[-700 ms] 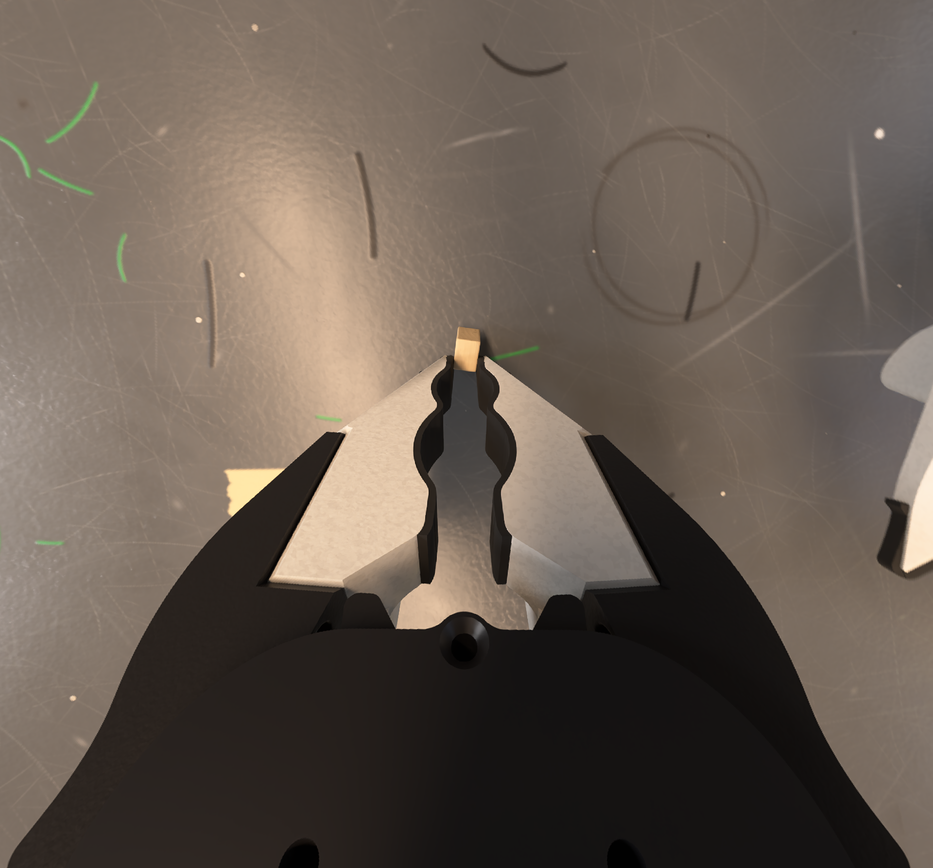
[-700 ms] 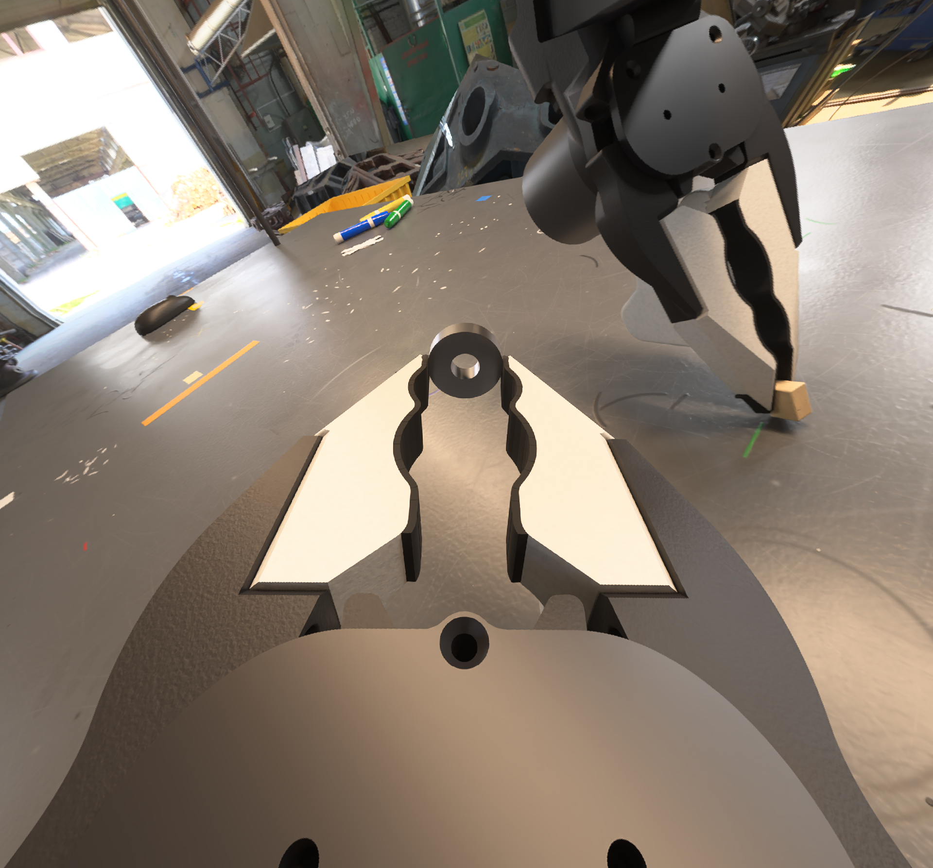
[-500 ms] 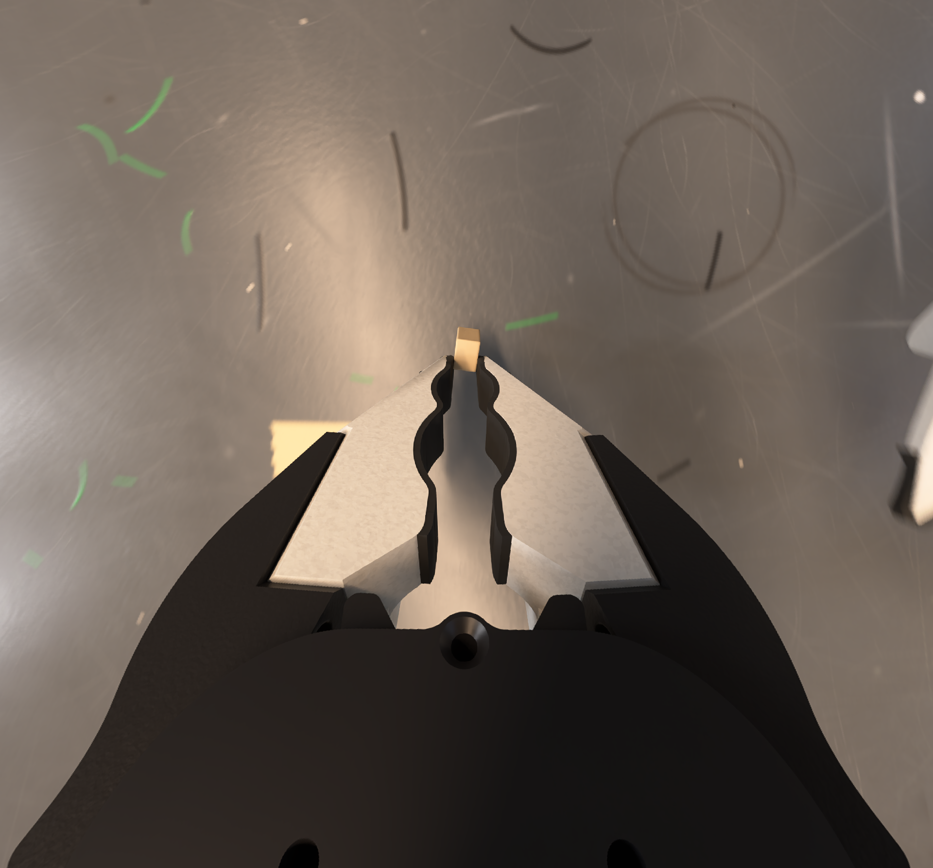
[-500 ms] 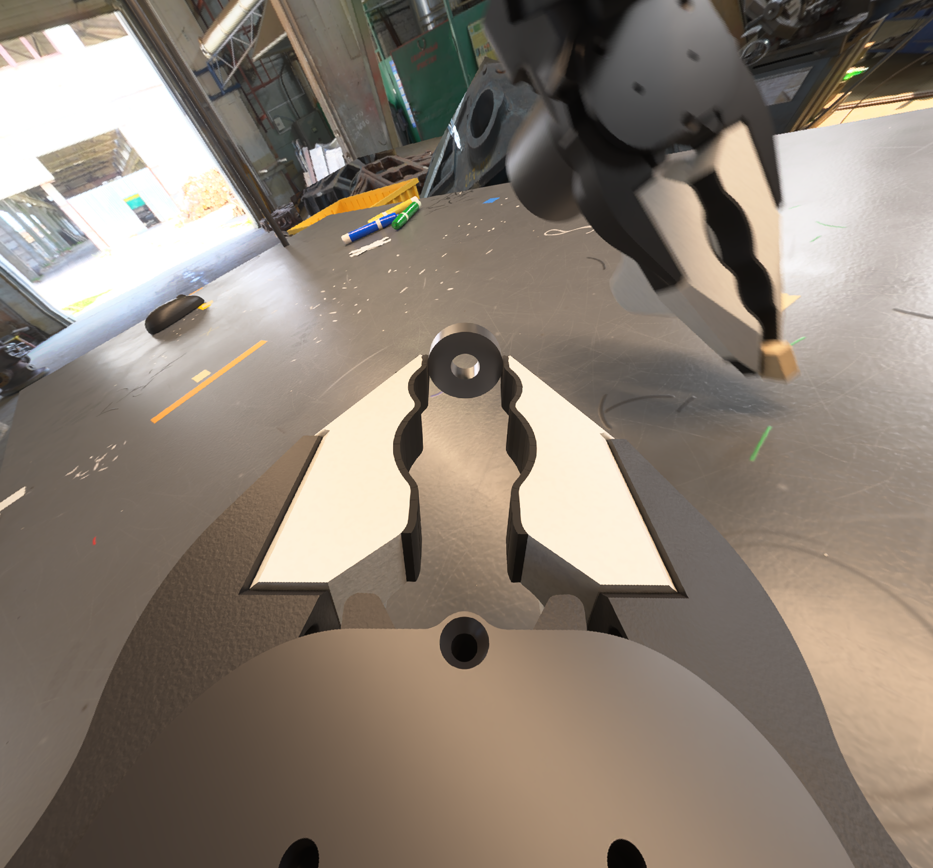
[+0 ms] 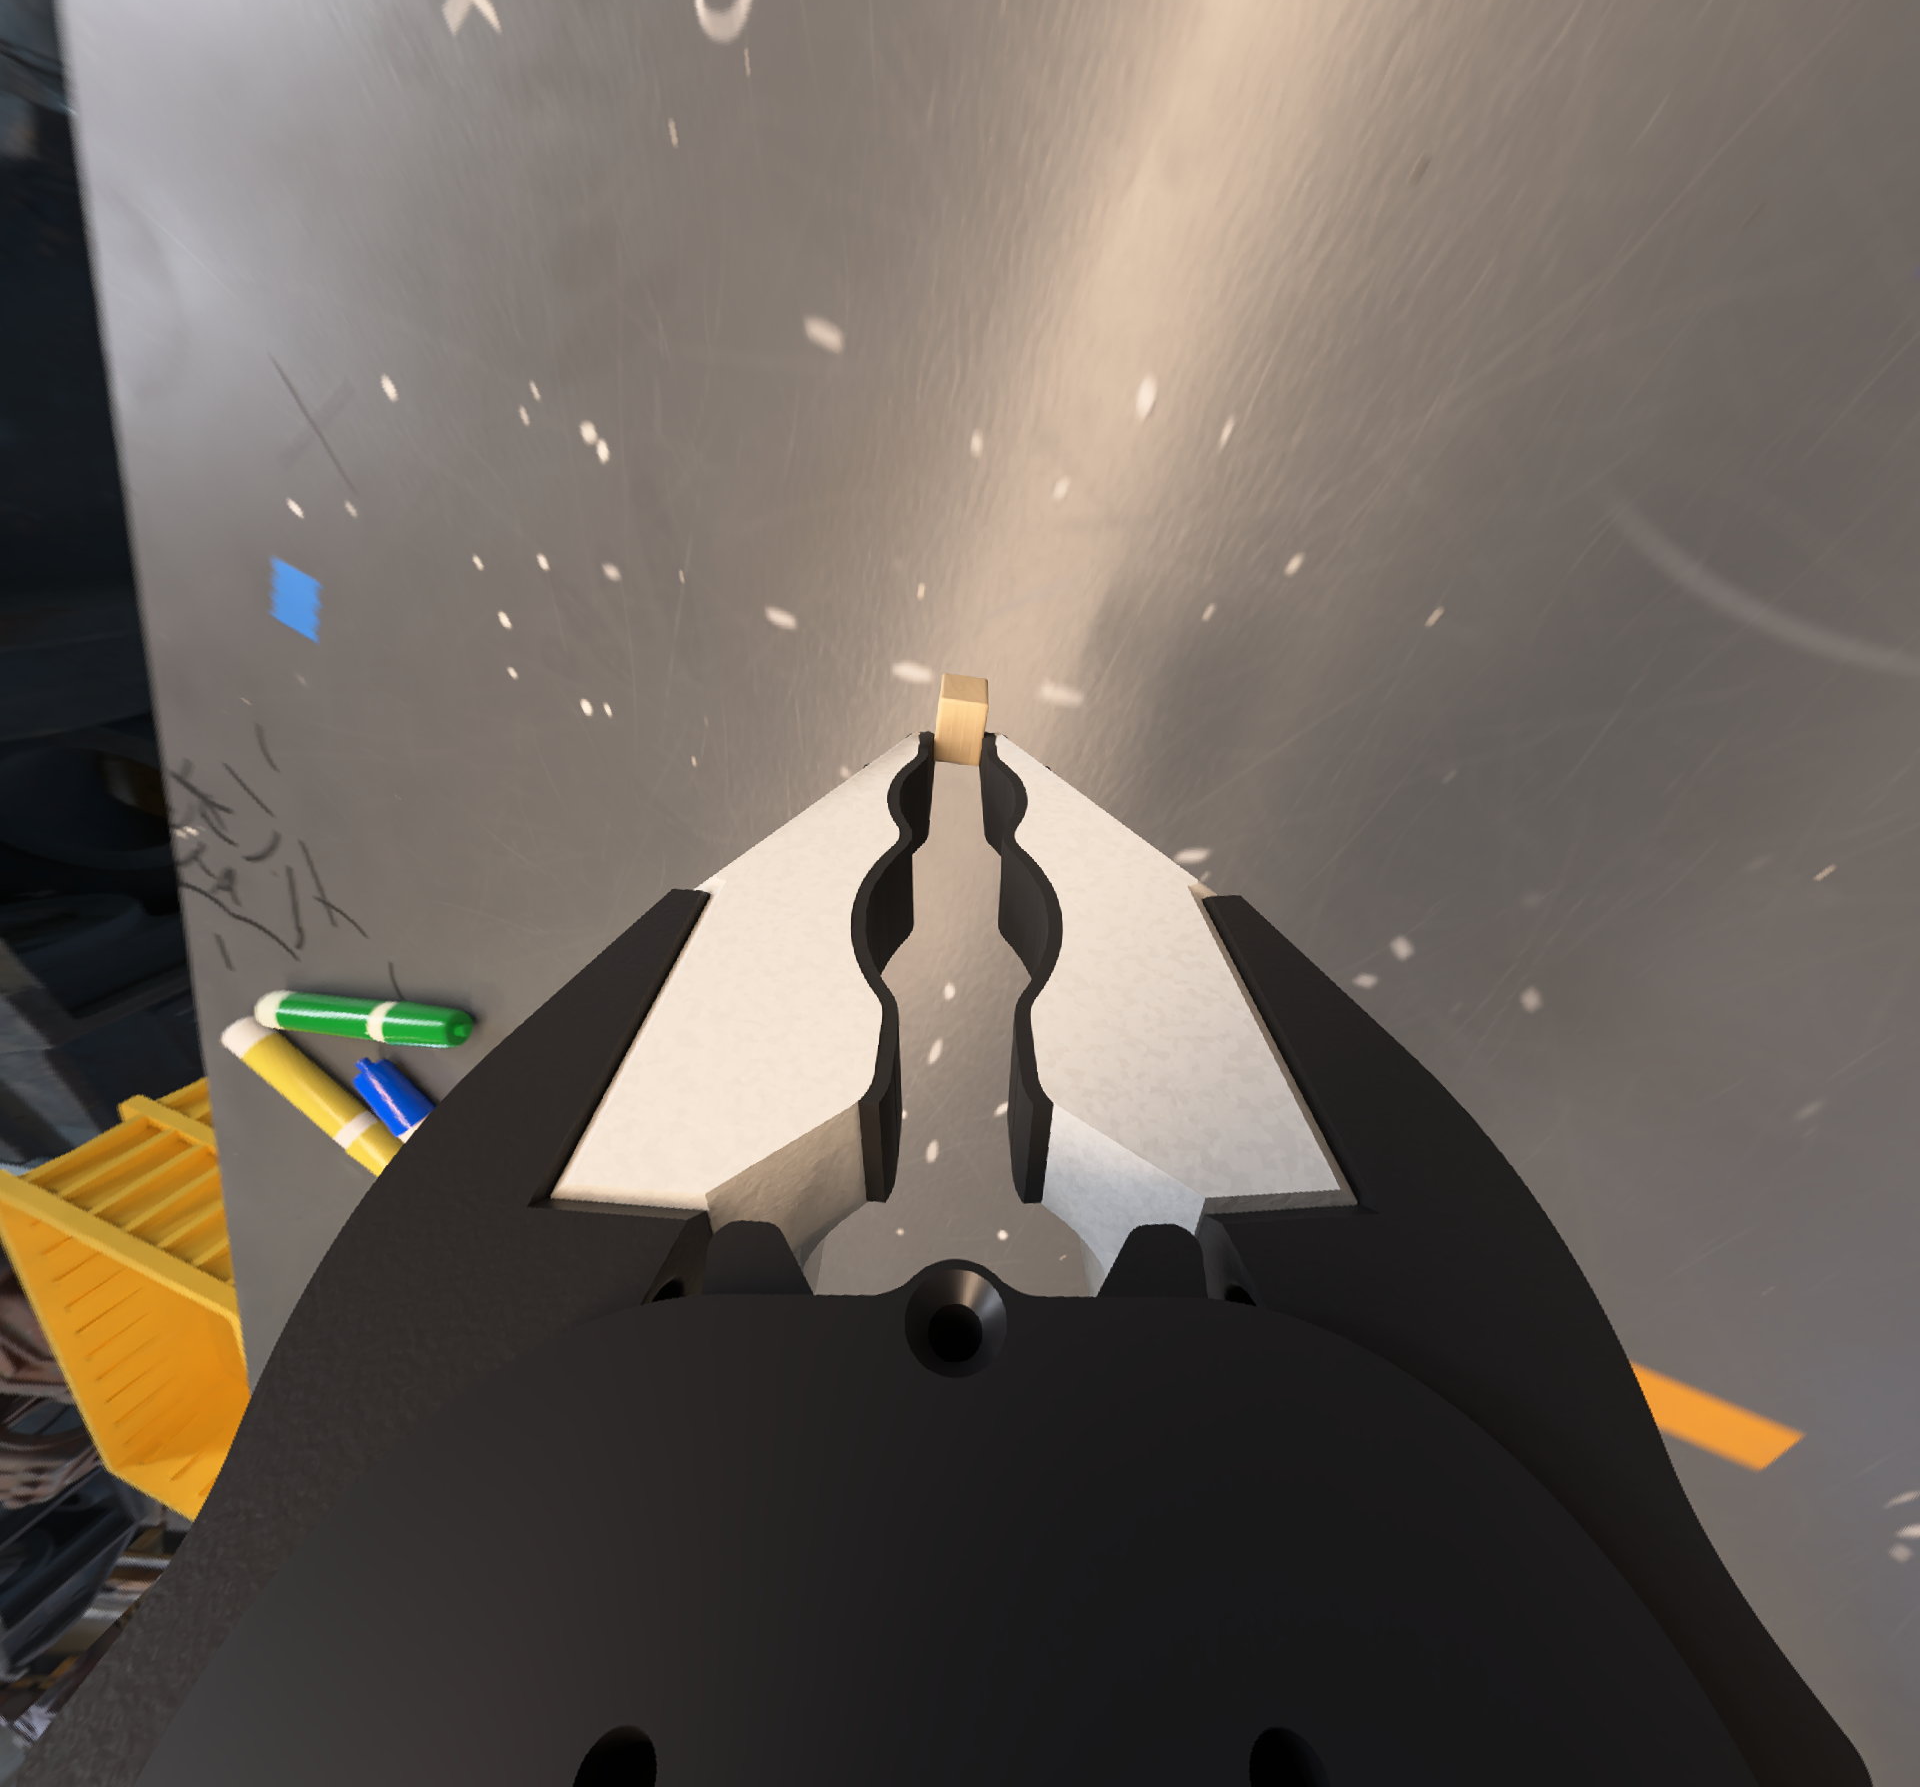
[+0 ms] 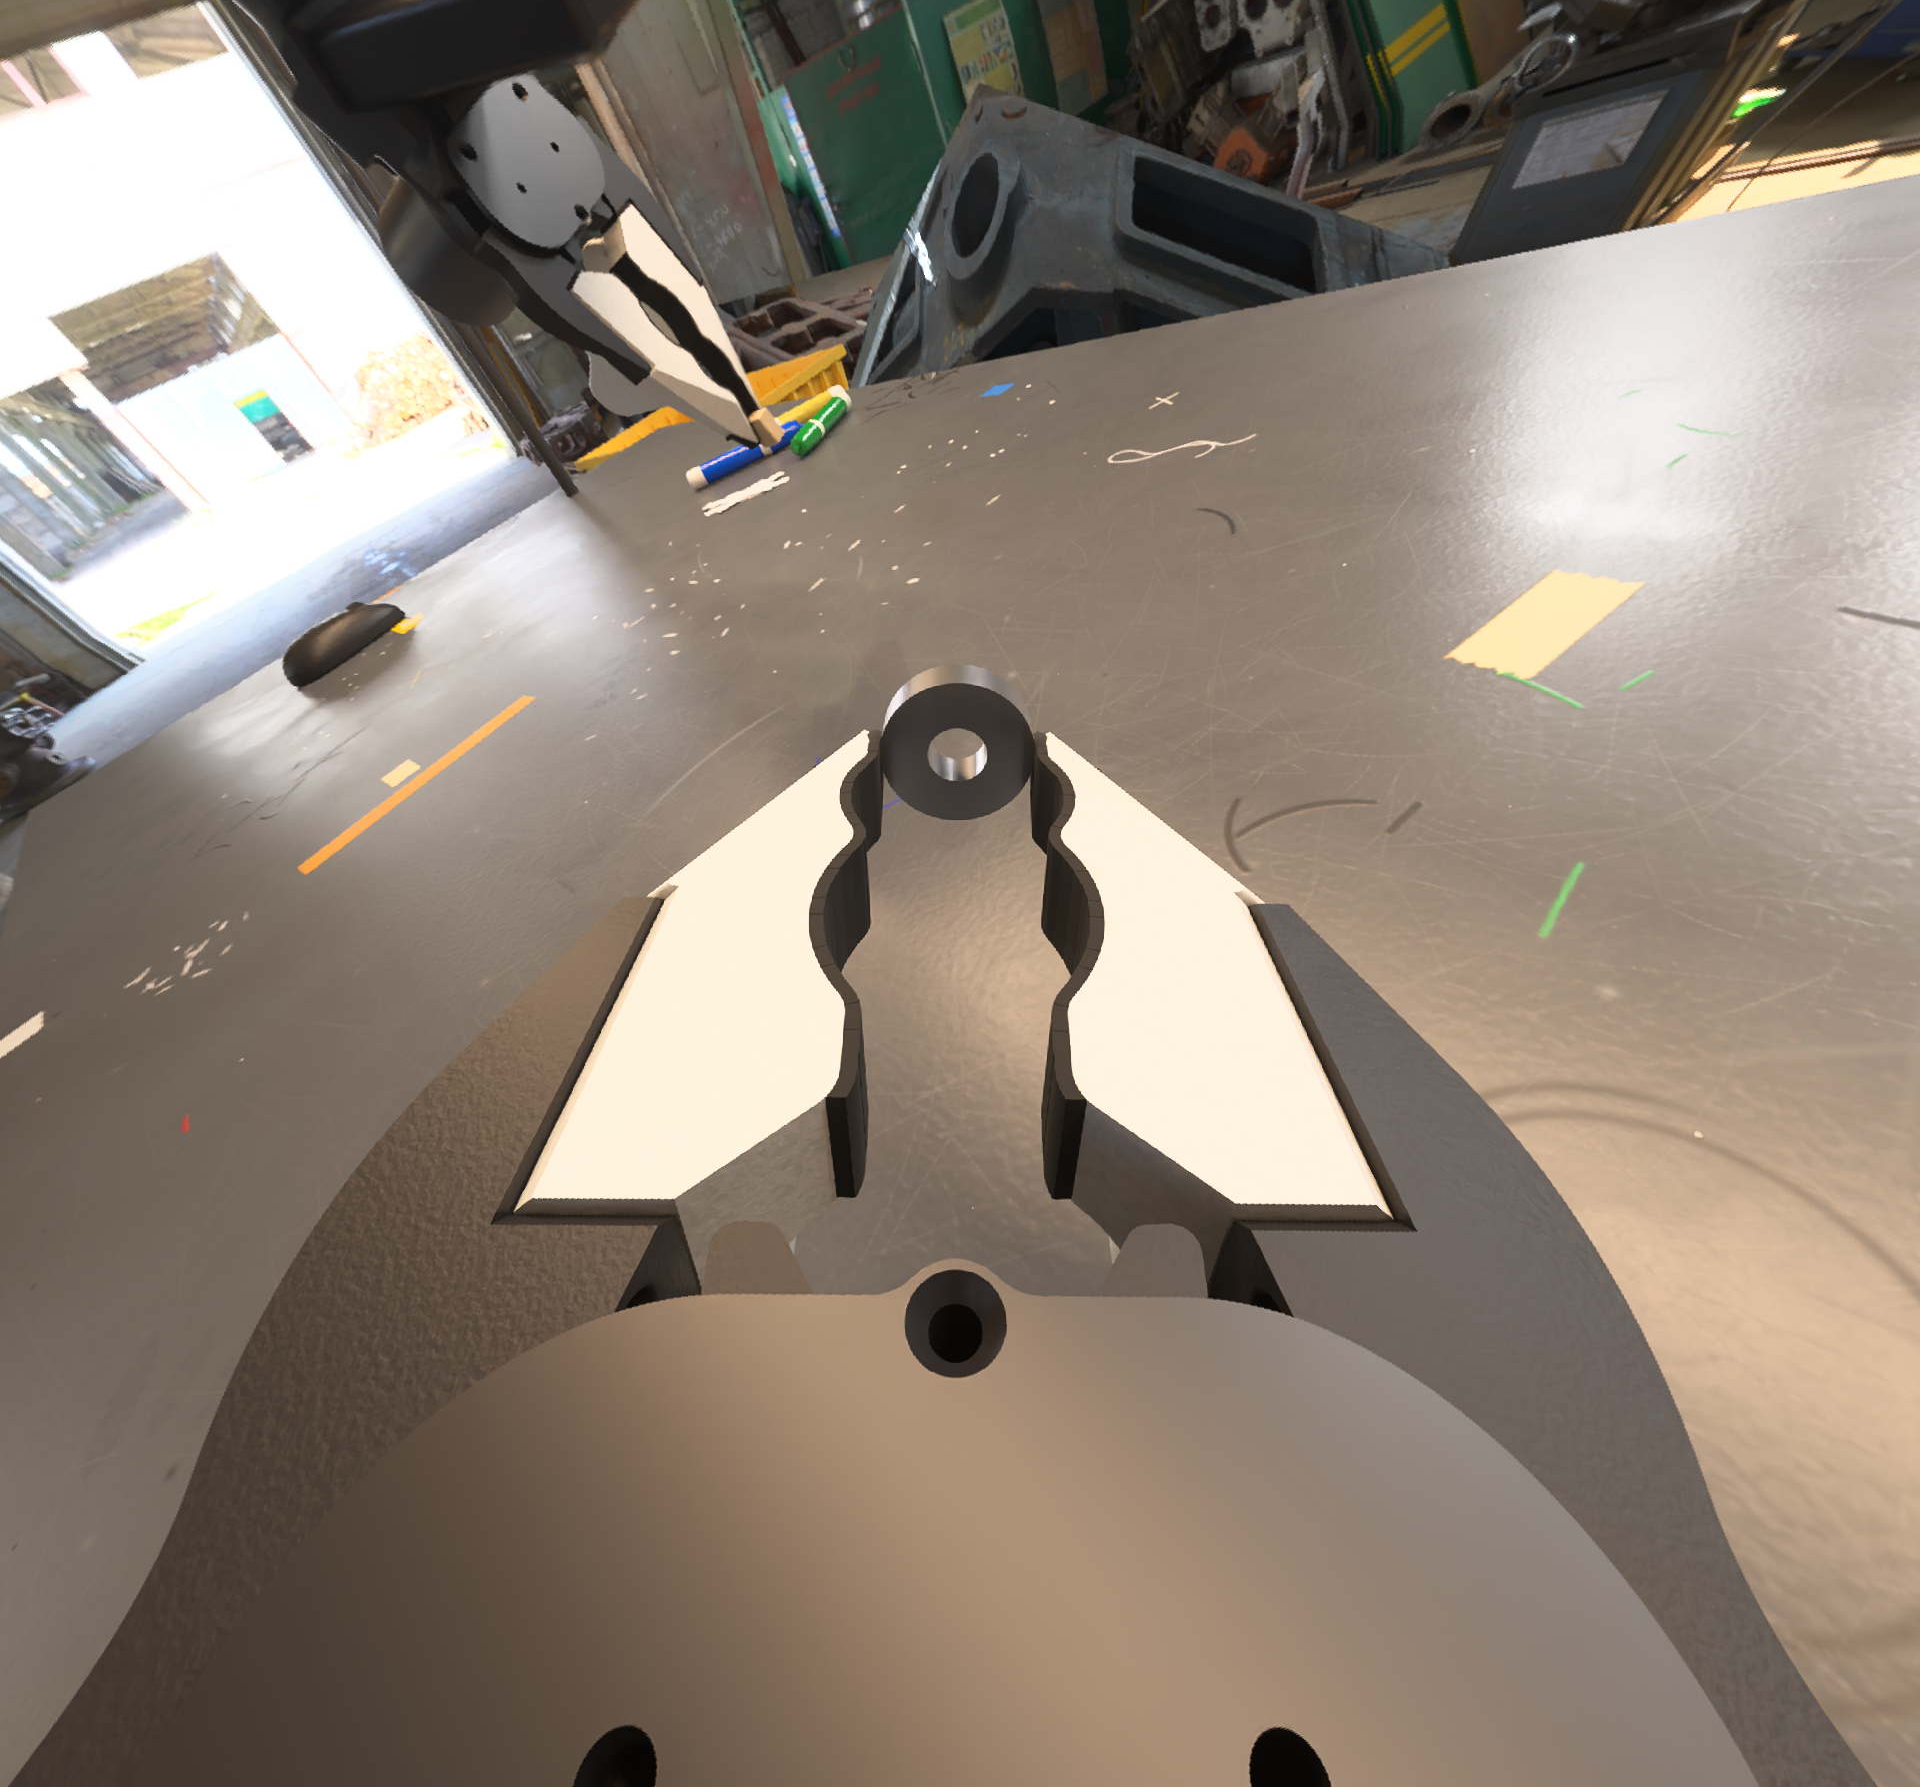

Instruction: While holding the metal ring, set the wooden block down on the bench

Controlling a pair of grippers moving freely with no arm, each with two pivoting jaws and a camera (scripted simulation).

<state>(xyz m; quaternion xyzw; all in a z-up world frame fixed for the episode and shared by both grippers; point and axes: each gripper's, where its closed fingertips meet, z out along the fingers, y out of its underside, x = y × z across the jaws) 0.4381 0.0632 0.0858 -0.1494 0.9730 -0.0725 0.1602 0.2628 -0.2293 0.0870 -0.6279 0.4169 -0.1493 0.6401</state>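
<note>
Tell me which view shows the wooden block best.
Left wrist view: the wooden block sits close and centred, pinched at the left gripper tips. The right wrist view shows it small and far off, near the markers.

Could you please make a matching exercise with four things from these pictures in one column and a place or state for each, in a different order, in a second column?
Things:
1. wooden block
2. metal ring
3. green marker
4. orange tape strip

Places or states:
A. lies flat on the bench beside a yellow marker
B. pinched at the tips of the right gripper
C. stuck flat on the bench as a long thin line
D. pinched at the tips of the left gripper

Pairs: 1-D, 2-B, 3-A, 4-C
</note>
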